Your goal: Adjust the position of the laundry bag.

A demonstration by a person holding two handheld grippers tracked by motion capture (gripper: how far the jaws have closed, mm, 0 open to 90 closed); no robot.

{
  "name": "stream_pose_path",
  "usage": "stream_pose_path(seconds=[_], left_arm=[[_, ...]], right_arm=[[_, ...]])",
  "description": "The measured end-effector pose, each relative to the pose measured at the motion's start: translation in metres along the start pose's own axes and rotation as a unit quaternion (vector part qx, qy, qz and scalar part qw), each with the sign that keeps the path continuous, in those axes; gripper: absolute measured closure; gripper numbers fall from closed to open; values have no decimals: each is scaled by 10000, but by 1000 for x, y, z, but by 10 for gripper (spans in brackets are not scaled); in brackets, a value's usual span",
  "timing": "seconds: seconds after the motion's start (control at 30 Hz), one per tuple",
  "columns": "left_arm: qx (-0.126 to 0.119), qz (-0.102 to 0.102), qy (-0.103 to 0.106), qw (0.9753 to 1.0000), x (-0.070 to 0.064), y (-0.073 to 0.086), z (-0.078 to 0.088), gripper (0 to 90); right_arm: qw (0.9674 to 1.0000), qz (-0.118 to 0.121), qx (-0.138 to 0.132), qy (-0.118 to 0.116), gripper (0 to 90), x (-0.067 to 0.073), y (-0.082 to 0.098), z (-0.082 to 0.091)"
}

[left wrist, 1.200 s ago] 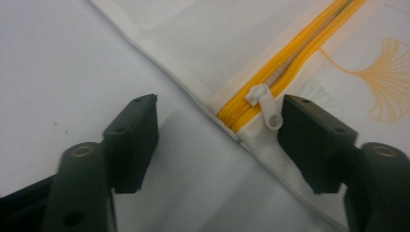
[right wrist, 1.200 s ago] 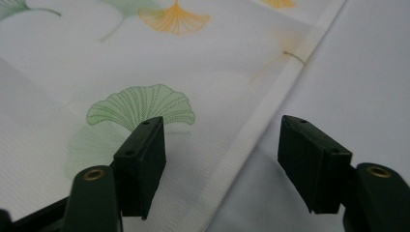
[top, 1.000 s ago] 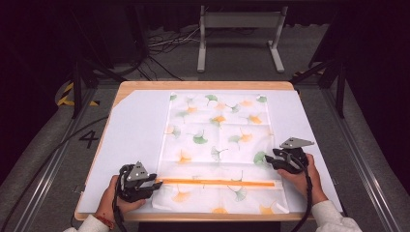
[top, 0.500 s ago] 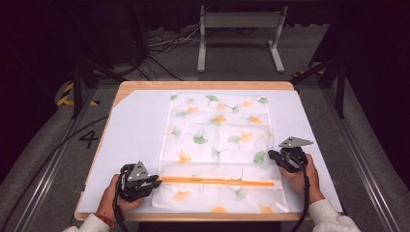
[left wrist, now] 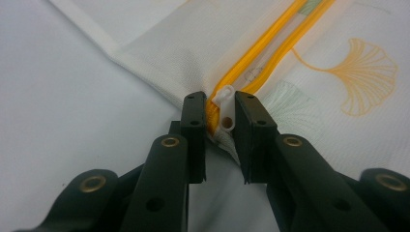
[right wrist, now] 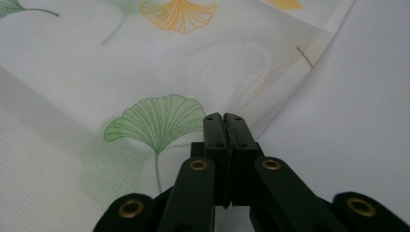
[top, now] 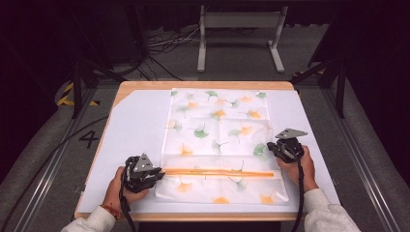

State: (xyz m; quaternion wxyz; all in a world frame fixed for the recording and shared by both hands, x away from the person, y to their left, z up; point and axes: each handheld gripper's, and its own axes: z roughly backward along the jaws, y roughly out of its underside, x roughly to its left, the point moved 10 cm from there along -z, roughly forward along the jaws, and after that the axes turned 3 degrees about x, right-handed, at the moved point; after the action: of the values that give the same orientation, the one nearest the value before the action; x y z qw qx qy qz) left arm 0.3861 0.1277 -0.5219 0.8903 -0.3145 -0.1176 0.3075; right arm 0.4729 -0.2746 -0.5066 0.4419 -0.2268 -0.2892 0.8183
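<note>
Gripping the white zipper pull (left wrist: 225,107) between its 2 black jaws, the left gripper (top: 153,175) sits at the left end of the orange zipper (top: 220,172), near the front-left corner of the table (top: 140,87). In the left gripper view the pull tab stands up between the jaw pads, pinched from both sides, with the zipper running away toward the upper right.

Mesh pouch (top: 215,140) with green and orange ginkgo leaves lies flat on the white sheet (top: 135,125), filling the middle of the table from near the back edge to near the front edge. Zipper crosses it parallel to the front edge, in its front part.

Right gripper (top: 276,149) is at the pouch's right edge, just behind the right end of the zipper. Its jaws have just been closing; in the right gripper view they meet with no gap, pinching a bit of the mesh fabric, which puckers at the tips, beside a green leaf print (right wrist: 157,122). The pouch edge runs off to the right there, onto bare white sheet.

Both hands rest low on the table, the left hand (top: 123,191) at the front-left, the right hand (top: 300,169) toward the front-right. A cable (top: 300,203) trails back over the right sleeve.
</note>
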Motion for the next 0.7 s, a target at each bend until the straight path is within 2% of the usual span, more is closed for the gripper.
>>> stream_pose_path(seconds=[0.23,0.4,0.43,0.47,0.5,0.57,0.6,0.63,0.7], left_arm=[[-33,-2,-33,10000,1,-5,-3,751],[-79,40,-74,9999,0,-4,-1,731],[-79,45,-109,9999,0,-3,0,699],[-43,134,-211,9997,1,-1,1,608],[-25,155,-237,9996,1,0,2,559],[-44,216,-229,9995,0,1,4,481],[-70,309,-213,9993,-2,2,6,481],[-36,352,-150,9993,-7,6,9,381],[-29,372,-168,9992,-10,8,10,319]], right_arm=[[9999,-5,13,121,900,-6,1,0],[10000,-4,7,98,896,-7,2,1],[10000,0,2,97,894,-6,2,1],[10000,14,3,94,890,-6,2,2],[10000,14,1,99,888,-6,3,2],[9999,36,3,99,884,-6,3,2],[9999,80,8,104,876,-5,3,2],[9999,93,12,82,854,-4,4,3],[9999,103,9,73,842,-4,4,4]])
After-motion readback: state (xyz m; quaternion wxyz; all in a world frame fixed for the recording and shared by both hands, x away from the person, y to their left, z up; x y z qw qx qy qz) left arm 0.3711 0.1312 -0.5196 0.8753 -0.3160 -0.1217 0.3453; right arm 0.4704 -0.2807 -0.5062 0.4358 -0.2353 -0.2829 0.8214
